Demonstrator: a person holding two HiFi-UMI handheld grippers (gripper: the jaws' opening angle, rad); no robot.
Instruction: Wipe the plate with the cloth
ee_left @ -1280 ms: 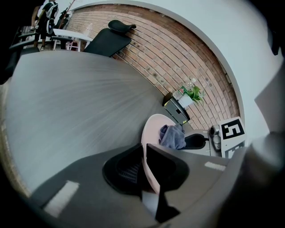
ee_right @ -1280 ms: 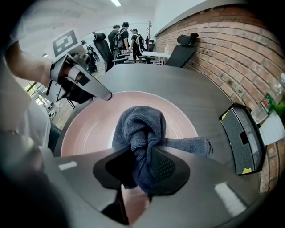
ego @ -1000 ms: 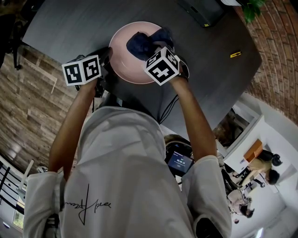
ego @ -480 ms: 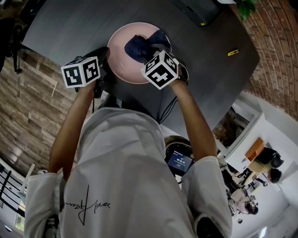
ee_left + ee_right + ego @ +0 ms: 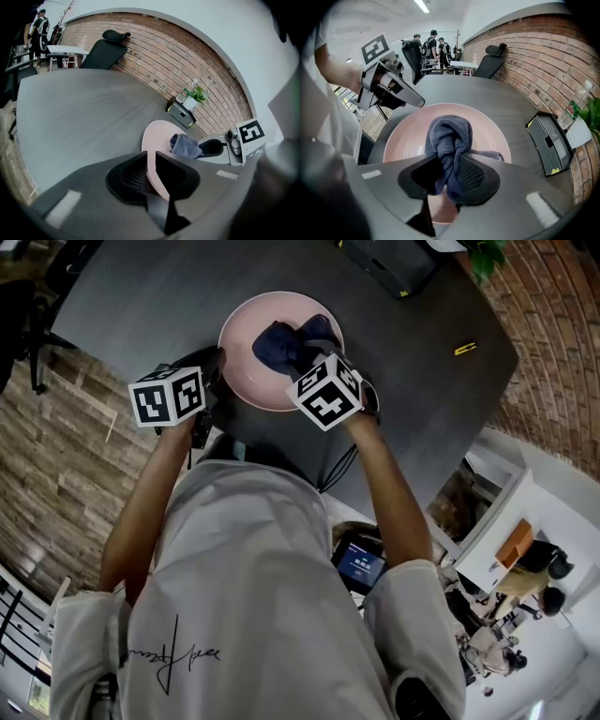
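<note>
Left gripper (image 5: 151, 160): jaws clenched on the rim of the plate, which passes edge-on between them; grip sits on the plate's left edge as seen in the head view.
Right gripper (image 5: 449, 171): jaws closed on a bunched fold of the cloth, which bulges out ahead of them over the plate.
Marker cubes: one on each gripper, left cube (image 5: 169, 397) just off the plate's near-left edge, right cube (image 5: 325, 392) over its near-right edge.
Cloth (image 5: 449, 136): dark blue, knotted-looking bundle lying on the plate's middle, its near end held in the right gripper.
Plate (image 5: 405, 136): pink, round, with faint concentric rings, flat on the table near the person's edge.
Table (image 5: 394, 352): dark grey, with a rounded corner.
Black box (image 5: 546, 145): yellow-green trim, on the table beyond the plate to the right, well apart from it.
Yellow item (image 5: 464, 350): small, on the table right of the plate; too small to tell what it is.
Potted plant (image 5: 197, 93): beside the box, against the brick wall (image 5: 154, 56).
Office chair (image 5: 108, 47): black, at the table's far side.
</note>
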